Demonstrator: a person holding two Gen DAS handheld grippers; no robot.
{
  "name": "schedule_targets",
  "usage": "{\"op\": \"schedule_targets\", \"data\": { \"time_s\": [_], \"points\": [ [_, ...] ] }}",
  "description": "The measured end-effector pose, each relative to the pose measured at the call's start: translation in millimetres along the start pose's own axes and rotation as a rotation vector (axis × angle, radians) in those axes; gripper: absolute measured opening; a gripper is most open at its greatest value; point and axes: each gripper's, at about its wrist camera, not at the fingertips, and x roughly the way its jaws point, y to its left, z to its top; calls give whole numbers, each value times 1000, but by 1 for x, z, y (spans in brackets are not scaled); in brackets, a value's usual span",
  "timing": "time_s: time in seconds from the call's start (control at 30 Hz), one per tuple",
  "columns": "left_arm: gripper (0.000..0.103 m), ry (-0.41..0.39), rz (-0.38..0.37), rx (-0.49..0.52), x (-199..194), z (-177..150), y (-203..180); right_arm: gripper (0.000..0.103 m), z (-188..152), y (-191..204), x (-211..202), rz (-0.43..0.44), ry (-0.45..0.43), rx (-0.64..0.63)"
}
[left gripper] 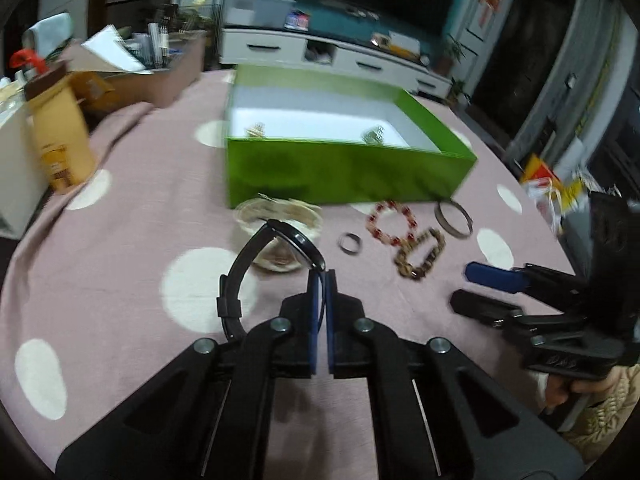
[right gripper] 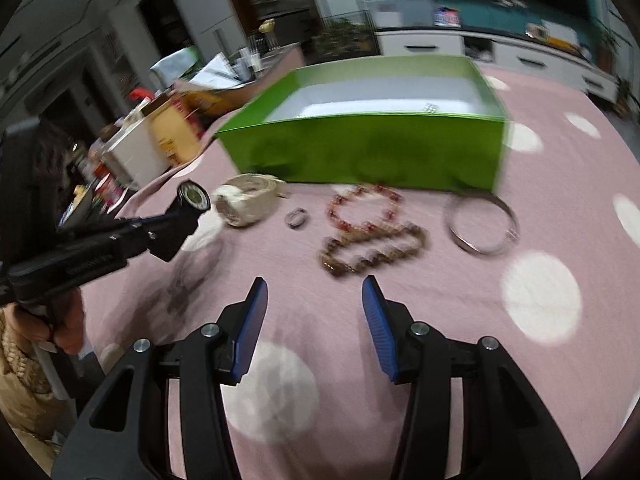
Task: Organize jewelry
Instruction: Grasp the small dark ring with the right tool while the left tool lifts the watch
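While your left gripper (left gripper: 320, 276) fingers pinch the black wristwatch (left gripper: 296, 242) strap above the bench (left gripper: 120, 240), right gripper (right gripper: 314, 292) gapes empty; watch looks light, floppy, so keep gripping the strap near the case.

Our left gripper (left gripper: 321, 276) has its jaws closed on a black watch (left gripper: 276, 256); ahead of the jaws lie a box (left gripper: 340, 168) and bracelets (left gripper: 394, 222).
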Motion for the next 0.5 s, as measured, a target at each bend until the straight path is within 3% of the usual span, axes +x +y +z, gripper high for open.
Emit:
{"op": "schedule_targets", "data": {
  "time_s": [0.2,0.5],
  "points": [
    [3,-20,5,-49,-13,1,21,45,25,22,41,17,25,-97],
    [3,-27,-8,-86,-17,-2,37,33,44,25,86,-75,81,-172]
  ]
}}
